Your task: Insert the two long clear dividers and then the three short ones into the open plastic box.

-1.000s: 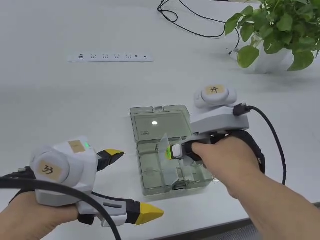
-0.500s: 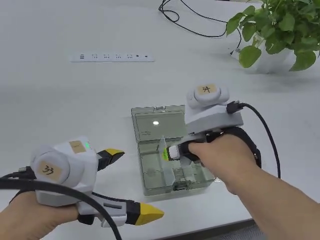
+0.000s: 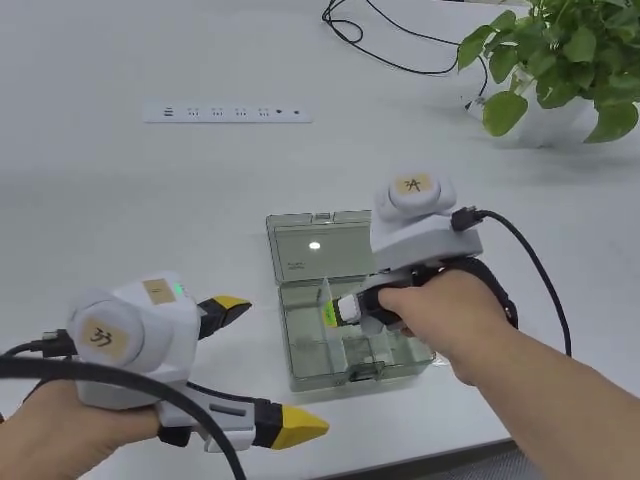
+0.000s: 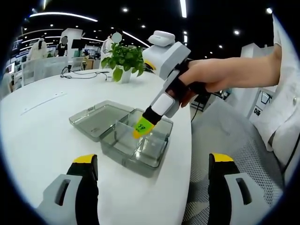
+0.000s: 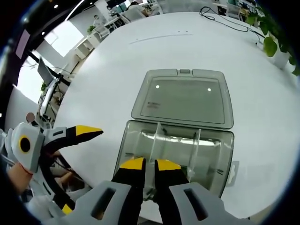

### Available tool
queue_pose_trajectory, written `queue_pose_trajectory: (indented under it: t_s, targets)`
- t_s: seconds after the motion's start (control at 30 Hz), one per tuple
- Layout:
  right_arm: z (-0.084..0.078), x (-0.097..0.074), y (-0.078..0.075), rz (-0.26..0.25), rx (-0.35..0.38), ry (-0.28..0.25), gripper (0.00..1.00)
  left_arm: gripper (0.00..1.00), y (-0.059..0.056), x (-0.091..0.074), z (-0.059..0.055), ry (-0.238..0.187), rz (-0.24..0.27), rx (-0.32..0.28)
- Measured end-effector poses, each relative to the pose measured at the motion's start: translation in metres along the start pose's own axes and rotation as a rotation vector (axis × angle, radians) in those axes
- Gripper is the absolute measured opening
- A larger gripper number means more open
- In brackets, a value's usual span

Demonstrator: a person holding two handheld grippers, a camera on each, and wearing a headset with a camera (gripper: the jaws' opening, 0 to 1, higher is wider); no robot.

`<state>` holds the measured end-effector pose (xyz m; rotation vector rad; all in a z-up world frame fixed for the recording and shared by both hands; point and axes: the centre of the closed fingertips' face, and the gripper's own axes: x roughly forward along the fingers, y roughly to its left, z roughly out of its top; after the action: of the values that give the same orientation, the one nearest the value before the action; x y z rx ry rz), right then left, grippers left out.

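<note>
Head view was bright, lit evenly from overhead; the white surface (image 3: 150, 200) ran close to washed out, and shadows were soft and faint. A small glare spot sat on the box lid (image 3: 314, 245). Left gripper view had a dark ceiling with sharp strip lights (image 4: 56, 15). Fisheye bent the edges of both gripper views. The clear divider (image 5: 154, 140) was hard to read against the plastic.

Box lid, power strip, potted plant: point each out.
box lid (image 3: 322, 252): head view, centre of the open panel.
power strip (image 3: 228, 112): head view, middle of its top.
potted plant (image 3: 548, 42): head view, its leaves.
</note>
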<state>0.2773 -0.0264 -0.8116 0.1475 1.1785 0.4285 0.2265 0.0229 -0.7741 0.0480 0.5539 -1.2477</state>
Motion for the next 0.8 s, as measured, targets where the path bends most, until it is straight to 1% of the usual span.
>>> queue_pose_trajectory:
  t_s: [0.27, 0.4, 0.53, 0.63, 0.8]
  targets:
    - [-0.0039, 0.0048, -0.002, 0.018, 0.007, 0.007, 0.1, 1.0, 0.0012, -0.001, 0.0003, 0.004, 0.003, 0.003]
    - [-0.0044, 0.0074, -0.0026, 0.026, 0.008, 0.002, 0.1, 1.0, 0.0022, -0.0019, 0.0014, 0.005, 0.01, 0.005]
    - [-0.0066, 0.0093, -0.0022, 0.041, -0.006, 0.003, 0.11, 1.0, 0.0039, -0.0042, 0.0035, 0.001, 0.022, 0.003]
    - [-0.0056, 0.0069, -0.002, 0.065, 0.02, -0.009, 0.12, 1.0, 0.004, -0.006, 0.0041, 0.003, 0.029, 0.004]
    - [-0.0018, 0.0013, -0.0022, 0.084, 0.018, -0.023, 0.16, 1.0, 0.0045, -0.0089, 0.0061, 0.006, 0.047, 0.004]
